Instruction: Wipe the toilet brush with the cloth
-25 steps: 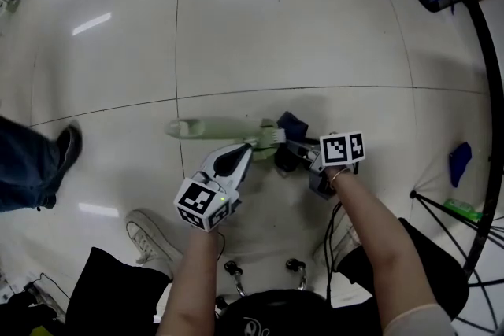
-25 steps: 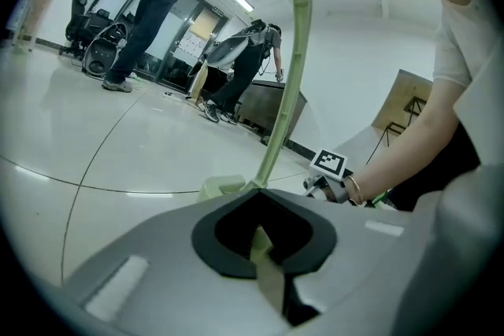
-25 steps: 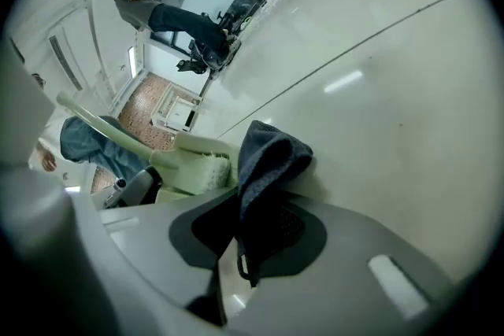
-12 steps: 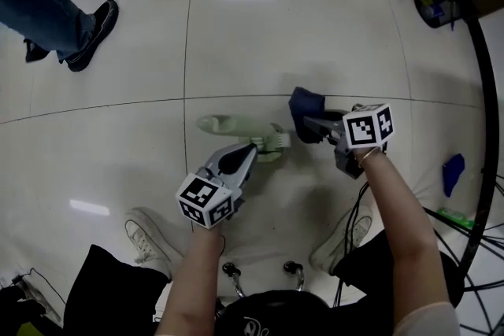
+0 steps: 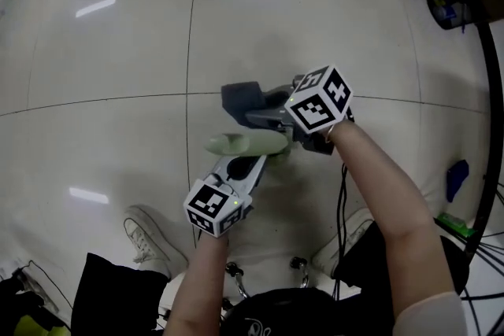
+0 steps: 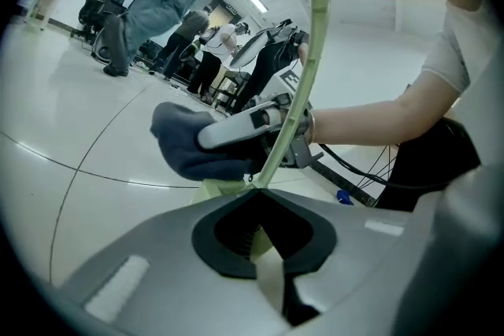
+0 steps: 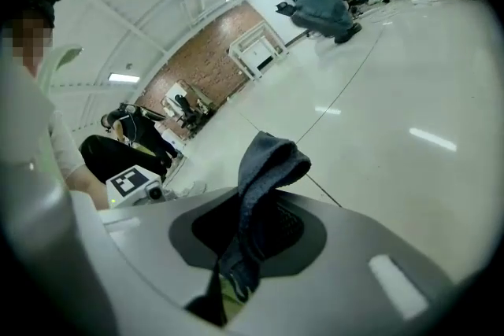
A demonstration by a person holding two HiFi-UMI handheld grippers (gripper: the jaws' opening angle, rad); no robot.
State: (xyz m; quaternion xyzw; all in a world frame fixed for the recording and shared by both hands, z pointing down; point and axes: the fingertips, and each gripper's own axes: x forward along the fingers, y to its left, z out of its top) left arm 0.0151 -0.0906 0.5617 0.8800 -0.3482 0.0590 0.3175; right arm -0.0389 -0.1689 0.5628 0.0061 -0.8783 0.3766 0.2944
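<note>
The pale green toilet brush [image 5: 245, 143] sticks out leftward from my left gripper [image 5: 264, 156], which is shut on its handle. In the left gripper view the handle [image 6: 303, 83] rises from the closed jaws of that gripper [image 6: 253, 189] and crosses the frame upward. My right gripper [image 5: 257, 118] is shut on a dark blue-grey cloth [image 5: 240, 100], held just beyond the brush and close above it. The cloth [image 6: 185, 144] hangs beside the handle in the left gripper view. In the right gripper view the cloth [image 7: 266, 169] stands up out of the closed gripper [image 7: 240, 248]. Whether cloth and brush touch is unclear.
A glossy white tiled floor [image 5: 118, 51] lies below. The wearer's shoes [image 5: 147, 236] are near the bottom. A blue object [image 5: 458, 179], a green item [image 5: 455, 223] and a black curved frame [image 5: 492, 90] are at the right. People [image 6: 157, 12] stand farther off.
My right gripper has carried the cloth leftward, from right of the brush to just above it. The brush has shifted slightly nearer. The person in jeans has left the head view.
</note>
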